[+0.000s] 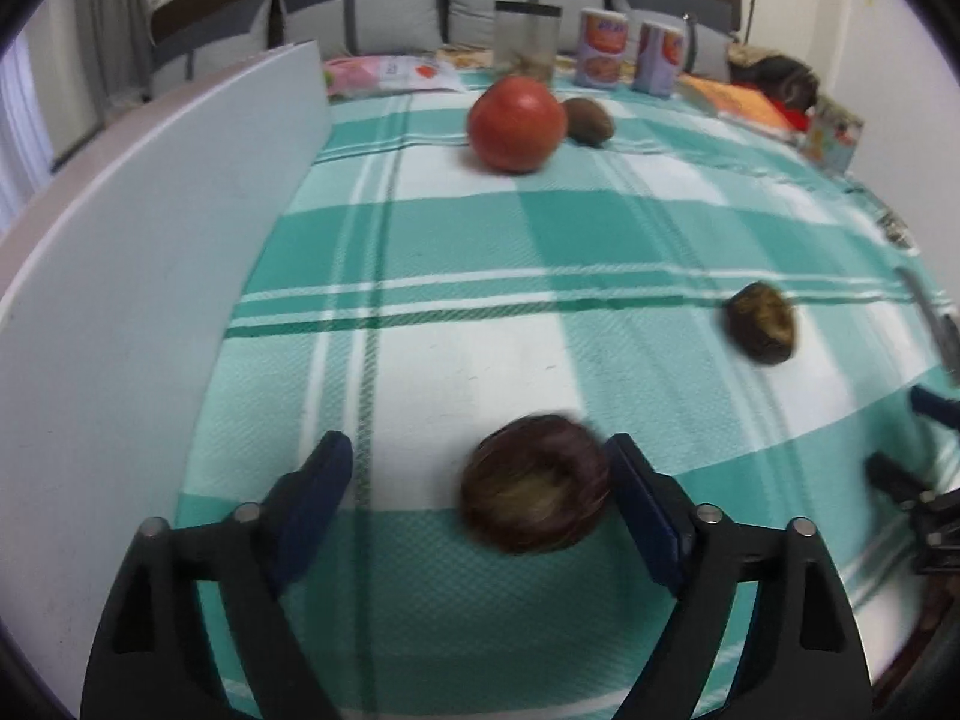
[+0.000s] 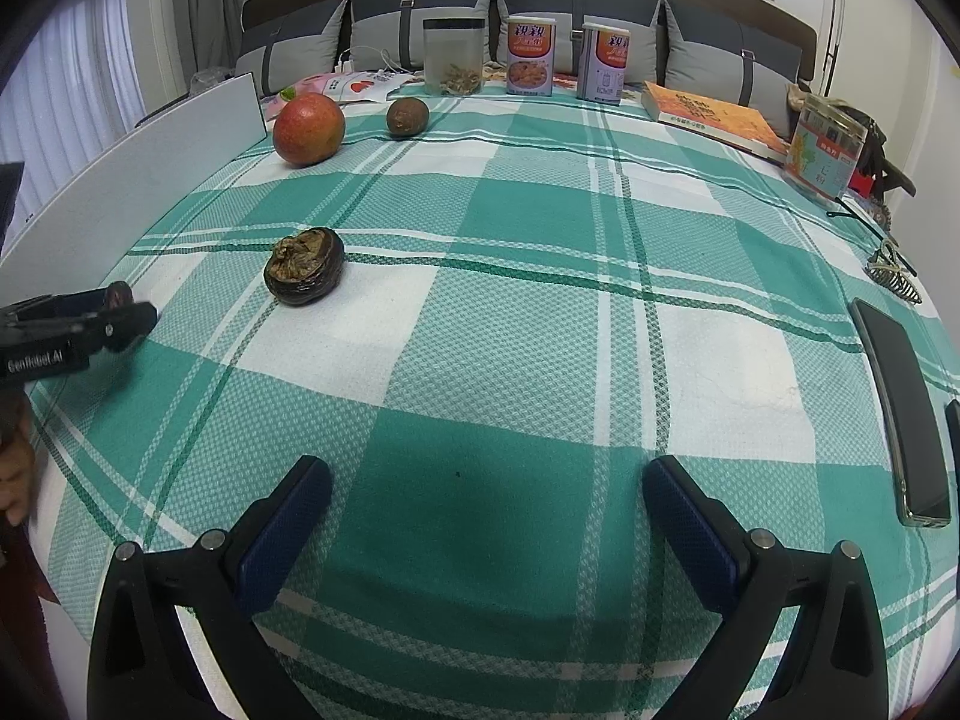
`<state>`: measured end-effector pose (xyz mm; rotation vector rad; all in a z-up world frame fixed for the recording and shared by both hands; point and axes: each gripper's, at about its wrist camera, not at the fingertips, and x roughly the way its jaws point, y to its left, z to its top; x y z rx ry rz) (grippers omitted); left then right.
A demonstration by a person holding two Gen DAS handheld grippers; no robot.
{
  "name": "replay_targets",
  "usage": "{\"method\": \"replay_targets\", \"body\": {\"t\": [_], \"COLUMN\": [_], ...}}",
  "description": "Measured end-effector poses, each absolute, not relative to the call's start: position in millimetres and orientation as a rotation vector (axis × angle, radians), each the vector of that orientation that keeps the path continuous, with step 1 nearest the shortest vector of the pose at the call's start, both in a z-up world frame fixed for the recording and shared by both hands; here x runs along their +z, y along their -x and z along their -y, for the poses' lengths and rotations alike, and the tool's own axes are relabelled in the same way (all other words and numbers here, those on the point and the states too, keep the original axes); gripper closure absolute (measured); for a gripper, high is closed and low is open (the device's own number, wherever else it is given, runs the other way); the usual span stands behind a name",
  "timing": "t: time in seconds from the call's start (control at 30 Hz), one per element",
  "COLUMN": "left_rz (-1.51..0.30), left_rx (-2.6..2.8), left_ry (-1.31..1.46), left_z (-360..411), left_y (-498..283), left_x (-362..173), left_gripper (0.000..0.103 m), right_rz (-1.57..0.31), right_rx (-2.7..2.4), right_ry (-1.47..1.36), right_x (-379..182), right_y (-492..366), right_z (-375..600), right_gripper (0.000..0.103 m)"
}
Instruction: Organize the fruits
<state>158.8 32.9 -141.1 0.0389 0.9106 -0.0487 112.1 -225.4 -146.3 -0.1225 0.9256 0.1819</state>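
- The left gripper (image 1: 480, 492) is hanging low over a green-and-white checked tablecloth (image 1: 540, 240), its jaws spread wide, with a dark, blurred passion fruit (image 1: 534, 483) lying between them; the fruit is sitting close against the right-hand blue pad (image 1: 645, 510) and clear of the left-hand one.
- The right gripper (image 2: 486, 516) is hovering over bare cloth, jaws released and holding nothing.
- A second, wrinkled passion fruit (image 2: 304, 266) is resting on the cloth well ahead of the right gripper and to its left, near the left gripper.
- Farther back, a red pomegranate (image 2: 309, 128) and a smaller brown fruit (image 2: 407, 117) are sitting near each other, beside a white board (image 2: 120, 180).
- Two printed tins (image 2: 531, 57), a clear jar (image 2: 453, 54) and an orange book (image 2: 714, 117) are lining the far edge; a phone (image 2: 903, 408) is lying on the right.
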Motion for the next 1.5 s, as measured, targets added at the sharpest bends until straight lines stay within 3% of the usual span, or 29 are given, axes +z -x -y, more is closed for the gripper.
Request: {"method": "replay_targets", "body": {"t": [0.13, 0.27, 0.4, 0.5, 0.63, 0.87, 0.9, 1.0, 1.27, 1.5], "left_rz": [-0.895, -0.892, -0.891, -0.891, -0.891, -0.891, -0.891, -0.891, -0.892, -0.892], "left_rx": [-0.046, -0.046, -0.038, -0.038, -0.038, -0.038, -0.038, -0.038, -0.038, -0.038], "left_ry": [-0.026, -0.025, -0.027, -0.027, -0.027, -0.026, -0.026, -0.026, -0.026, -0.026], "left_z": [-35.9, -37.1, -37.4, -37.2, -37.1, -37.0, -37.0, -36.9, -36.8, -37.1], "left_y": [-157.5, -156.5, -154.5, -154.0, -154.2, -154.1, -154.1, -154.2, -154.3, -153.7], "left_x": [-142.8, -143.6, -143.9, -144.0, -144.1, -144.0, -144.0, -143.8, -143.6, -143.4], "left_gripper": [0.012, 0.011, 0.010, 0.010, 0.010, 0.009, 0.009, 0.009, 0.009, 0.009], "right_rz": [-0.948, -0.891, -0.918, -0.987, -1.152, -1.290, -1.305, -1.243, -1.227, -1.228], "right_rx": [0.192, 0.182, 0.278, 0.355, 0.379, 0.288, 0.272, 0.311, 0.402, 0.388], "right_ry": [0.106, 0.001, 0.013, -0.033, -0.137, -0.180, -0.157, -0.162, -0.182, -0.065], "right_x": [-142.8, -105.6, -61.0, -51.1, -77.0, -128.9, -136.3, -131.1, -83.1, -83.0], "right_y": [-112.1, -129.5, -213.5, -291.3, -393.3, -457.3, -461.0, -457.8, -386.5, -242.4], "right_z": [229.2, 240.1, 218.2, 195.2, 158.8, 119.1, 116.5, 117.2, 185.4, 239.4], "right_gripper": [0.000, 0.000, 0.001, 0.016, 0.032, 0.035, 0.039, 0.063, 0.063, 0.063]}}
